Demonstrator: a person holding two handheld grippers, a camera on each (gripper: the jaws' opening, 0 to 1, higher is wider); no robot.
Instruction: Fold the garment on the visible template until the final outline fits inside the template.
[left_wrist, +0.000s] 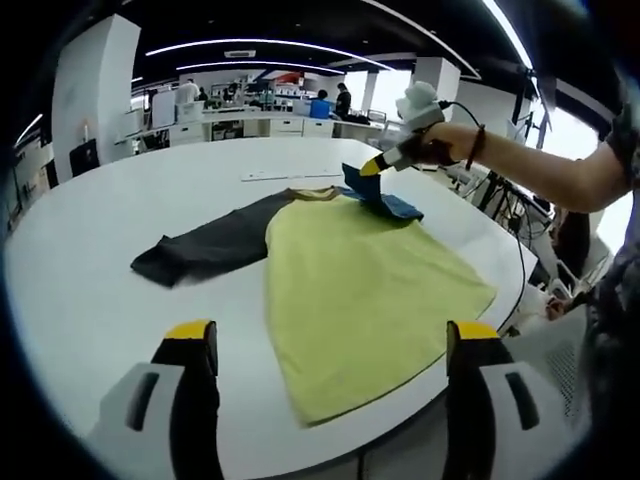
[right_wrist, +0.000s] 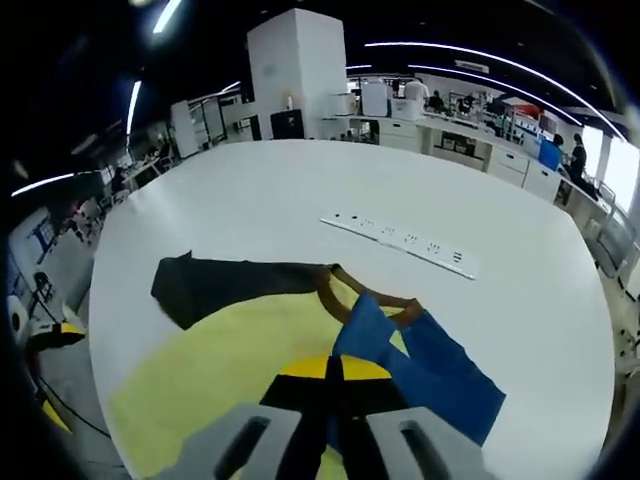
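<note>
Hand-held gripper (right_wrist: 335, 372) clamped on blue sleeve (right_wrist: 430, 375)

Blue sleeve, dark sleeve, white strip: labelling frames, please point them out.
blue sleeve (right_wrist: 445, 375), right gripper view, mid-fabric.
dark sleeve (left_wrist: 205, 247), left gripper view, middle.
white strip (right_wrist: 400, 240), right gripper view, centre.

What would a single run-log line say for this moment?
stage: folding sleeve inward | right gripper: shut on blue sleeve | left gripper: open, holding nothing | shirt: flat on white table | dark sleeve: unfolded
</note>
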